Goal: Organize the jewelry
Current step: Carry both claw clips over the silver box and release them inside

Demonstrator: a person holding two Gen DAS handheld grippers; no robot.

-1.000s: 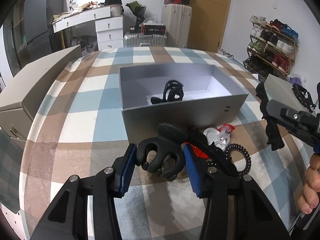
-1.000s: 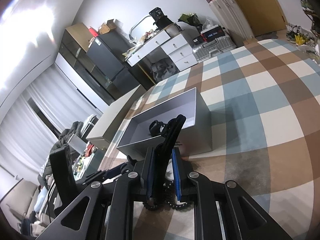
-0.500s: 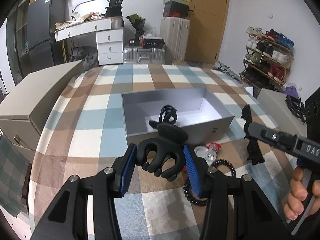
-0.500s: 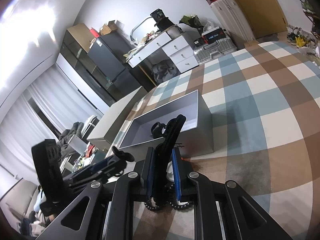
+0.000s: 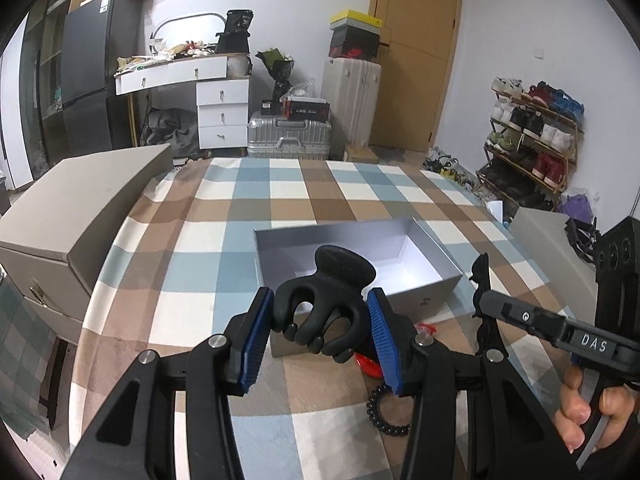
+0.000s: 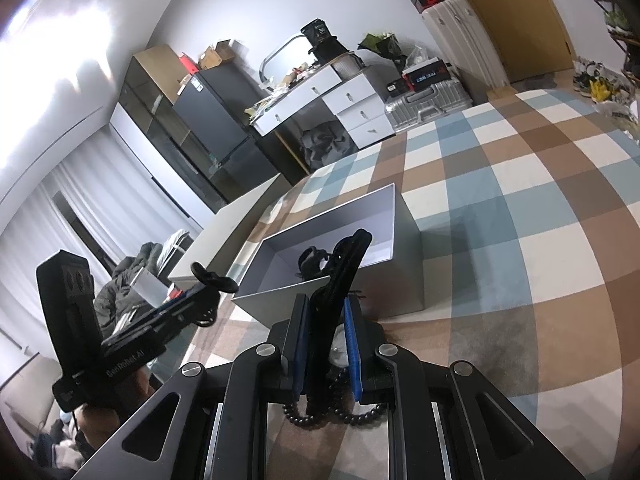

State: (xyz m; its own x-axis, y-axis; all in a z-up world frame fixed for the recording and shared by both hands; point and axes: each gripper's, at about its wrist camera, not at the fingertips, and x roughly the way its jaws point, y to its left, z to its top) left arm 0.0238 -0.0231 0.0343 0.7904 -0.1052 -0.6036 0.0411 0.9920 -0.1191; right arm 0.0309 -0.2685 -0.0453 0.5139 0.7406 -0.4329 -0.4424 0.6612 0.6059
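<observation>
Plaid bedspread, grey box at twelve o'clock, my left gripper clamping a black claw clip, my right gripper pinching a flat black clip.

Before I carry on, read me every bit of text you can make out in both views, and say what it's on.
"DAS": right gripper, on its body, left wrist view; any further letters are hidden.
"GenRobot.AI": left gripper, on its side, right wrist view.
Print on the box lying on the silver suitcase: too small to read.
Mark on the grey box: too small.
</observation>
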